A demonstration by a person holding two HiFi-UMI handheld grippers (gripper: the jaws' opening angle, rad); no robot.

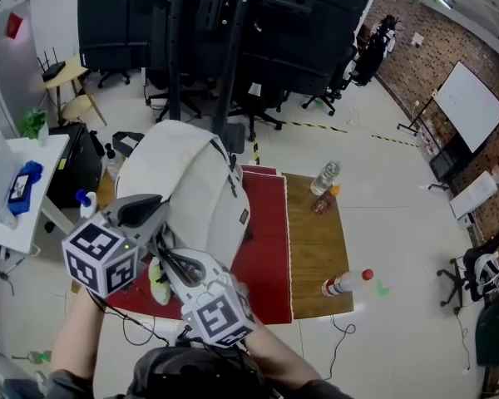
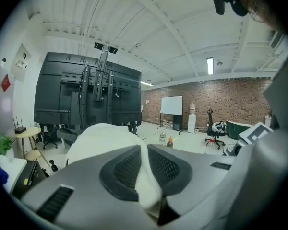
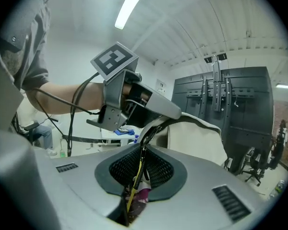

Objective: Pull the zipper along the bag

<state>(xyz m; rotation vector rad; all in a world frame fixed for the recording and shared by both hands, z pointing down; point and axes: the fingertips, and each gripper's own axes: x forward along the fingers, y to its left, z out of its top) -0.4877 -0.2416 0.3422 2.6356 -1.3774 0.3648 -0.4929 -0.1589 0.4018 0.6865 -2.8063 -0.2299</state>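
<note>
The counter (image 1: 316, 248) is the largest thing before us, half bare wood and half under a red cover (image 1: 266, 248), with two bottles (image 1: 325, 178) well off to the right. The bag (image 1: 187, 181), a cream backpack, stands upright on the red half at the near left edge, right in front of us.

It looks soft and lightly filled, so we judge it will slump and follow any tug rather than resist it. The cloth needs holding taut close to the slider, not far down the body.

The left hand-held gripper (image 2: 144, 150) does that job: its pads are pressed together on a fold of the bag's cream fabric, which bulges out between them. The right hand-held gripper (image 3: 140, 169) sits just beside it, pointing toward the left one.

The zipper (image 3: 192, 121) runs as a dark band from the right jaws up and over the bag's crown. It is likely to snag where the fabric puckers on that curve.

Smallest is the zipper pull (image 3: 137, 176), a thin yellow-and-dark cord. The right pads are clamped on it. It is limp and narrow, so we would pull in line with the track.
</note>
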